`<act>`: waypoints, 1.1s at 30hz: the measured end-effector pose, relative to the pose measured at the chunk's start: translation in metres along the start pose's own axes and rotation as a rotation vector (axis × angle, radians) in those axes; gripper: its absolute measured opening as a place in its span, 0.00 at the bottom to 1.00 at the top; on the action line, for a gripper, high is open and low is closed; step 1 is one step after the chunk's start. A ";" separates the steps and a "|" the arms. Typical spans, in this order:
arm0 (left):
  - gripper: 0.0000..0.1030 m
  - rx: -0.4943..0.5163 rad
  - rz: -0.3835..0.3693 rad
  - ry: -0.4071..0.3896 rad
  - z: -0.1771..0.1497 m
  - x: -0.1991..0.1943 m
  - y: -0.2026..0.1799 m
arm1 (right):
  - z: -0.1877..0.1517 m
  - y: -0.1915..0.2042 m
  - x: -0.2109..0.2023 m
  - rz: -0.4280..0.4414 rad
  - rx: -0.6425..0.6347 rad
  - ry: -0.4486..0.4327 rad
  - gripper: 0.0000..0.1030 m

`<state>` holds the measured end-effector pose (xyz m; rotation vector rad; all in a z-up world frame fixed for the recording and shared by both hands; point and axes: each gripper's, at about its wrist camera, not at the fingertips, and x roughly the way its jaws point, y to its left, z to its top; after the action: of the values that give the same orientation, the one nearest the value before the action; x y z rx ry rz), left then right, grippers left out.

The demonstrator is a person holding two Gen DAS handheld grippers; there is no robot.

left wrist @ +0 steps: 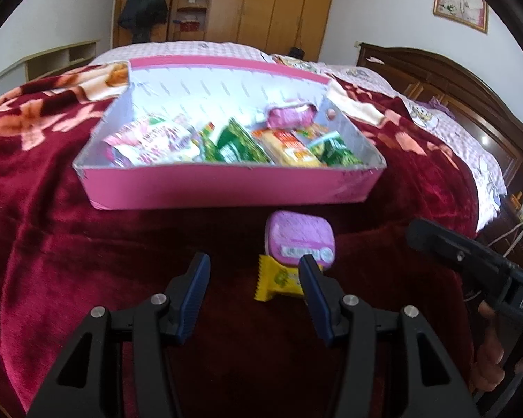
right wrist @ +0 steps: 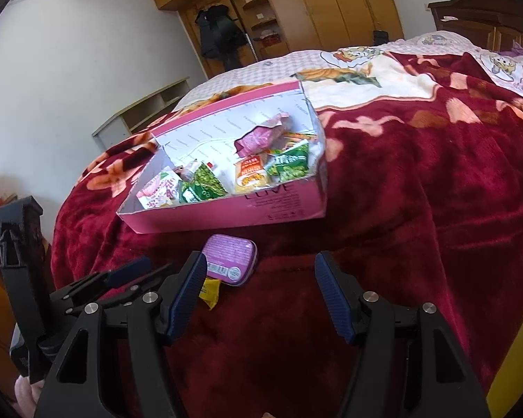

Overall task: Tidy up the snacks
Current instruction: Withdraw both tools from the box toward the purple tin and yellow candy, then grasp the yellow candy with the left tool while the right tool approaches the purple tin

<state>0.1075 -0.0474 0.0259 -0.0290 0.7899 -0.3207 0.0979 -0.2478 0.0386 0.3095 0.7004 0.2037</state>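
Observation:
A pink cardboard box (left wrist: 226,184) sits on the red blanket and holds several snack packets; it also shows in the right wrist view (right wrist: 247,212). In front of it lie a purple tin (left wrist: 298,238) and a yellow candy packet (left wrist: 279,280), the tin partly on the packet. Both show in the right wrist view, tin (right wrist: 230,256) and packet (right wrist: 209,291). My left gripper (left wrist: 254,271) is open and empty, its right finger just over the packet's right end. My right gripper (right wrist: 259,271) is open and empty, to the right of the tin.
The red flowered blanket (left wrist: 69,244) covers the bed, with a pink checked sheet (left wrist: 470,146) beyond. A dark wooden headboard (left wrist: 453,80) stands at the right, wardrobes (left wrist: 279,3) at the back. The left gripper's body (right wrist: 35,278) is at the left of the right wrist view.

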 end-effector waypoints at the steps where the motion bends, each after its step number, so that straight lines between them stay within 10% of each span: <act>1: 0.54 0.004 -0.005 0.007 -0.002 0.002 -0.003 | -0.001 -0.001 0.000 0.001 0.004 0.001 0.64; 16: 0.54 0.069 -0.014 0.055 -0.016 0.027 -0.026 | -0.012 -0.021 0.006 -0.002 0.066 0.035 0.64; 33: 0.30 0.037 0.022 0.019 -0.018 0.019 -0.012 | -0.021 -0.021 0.011 0.004 0.081 0.044 0.64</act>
<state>0.1044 -0.0626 0.0017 0.0175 0.8026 -0.3153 0.0937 -0.2598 0.0098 0.3848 0.7532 0.1865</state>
